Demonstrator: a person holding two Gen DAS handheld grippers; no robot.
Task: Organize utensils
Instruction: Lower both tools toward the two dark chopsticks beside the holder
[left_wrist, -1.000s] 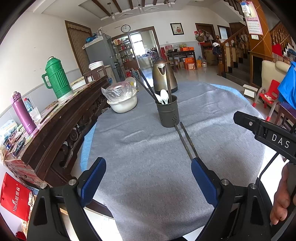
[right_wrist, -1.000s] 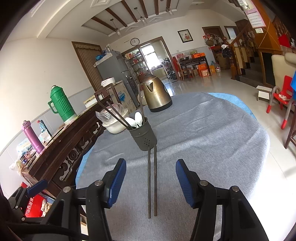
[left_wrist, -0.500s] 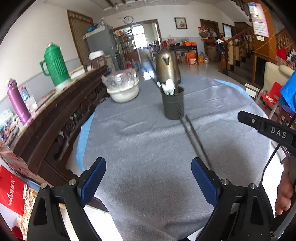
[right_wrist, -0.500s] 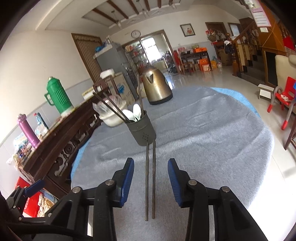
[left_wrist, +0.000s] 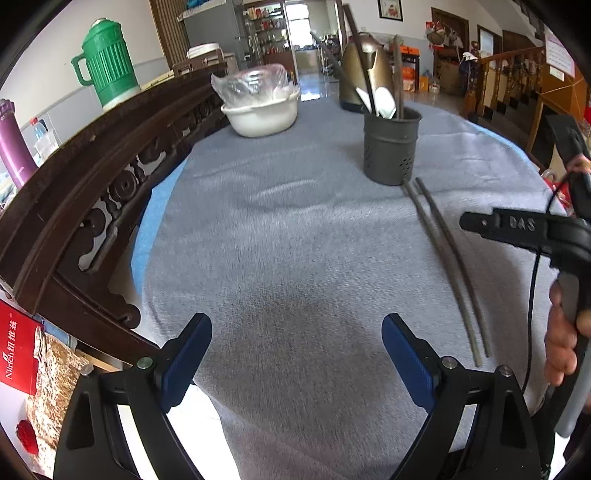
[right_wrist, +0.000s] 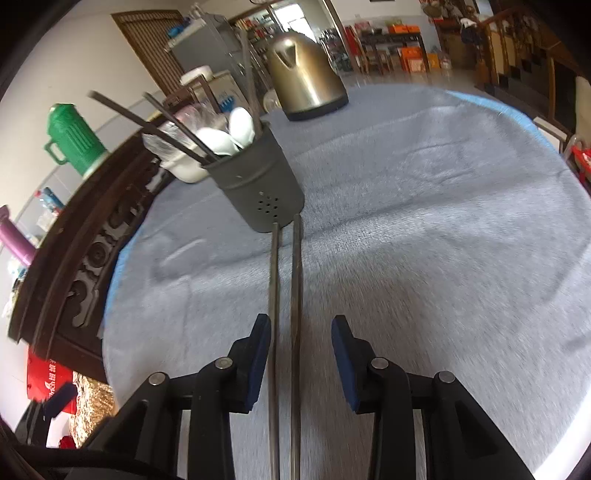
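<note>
1. Right wrist view: your right gripper (right_wrist: 301, 341) straddles the two chopsticks (right_wrist: 284, 295), which lie side by side on the counter, long axes running from 6 o'clock up to 12 o'clock, far tips touching or just short of the foot of the utensil holder (right_wrist: 258, 184).
2. Its jaws have just been closing and stand partly open; the chopsticks sit between the pads. The left pad is right beside the left stick, but I cannot tell if it touches; the right pad is clearly apart.
3. Left wrist view: your left gripper (left_wrist: 295, 358) has its jaws wide open with nothing between them, over bare cloth. The same chopsticks (left_wrist: 447, 258) lie at 3 o'clock, running from 5 o'clock toward 1 o'clock up to the utensil holder (left_wrist: 391, 147).
4. That dark, perforated utensil holder stands upright and holds white spoons (right_wrist: 229, 136) and more dark chopsticks leaning out toward 10 and 12 o'clock.
5. At 11 o'clock a white bowl (left_wrist: 262, 114) holds a clear plastic bag; a brass-coloured kettle (right_wrist: 304, 81) stands beyond the holder.
6. The counter is round, covered in grey cloth (left_wrist: 277, 240) over blue. A carved dark wooden sideboard (left_wrist: 92, 166) at 9 o'clock carries a green thermos (left_wrist: 107, 62) and a purple flask.
7. A hand (left_wrist: 563, 332) grips the right gripper's handle at 3 o'clock.
</note>
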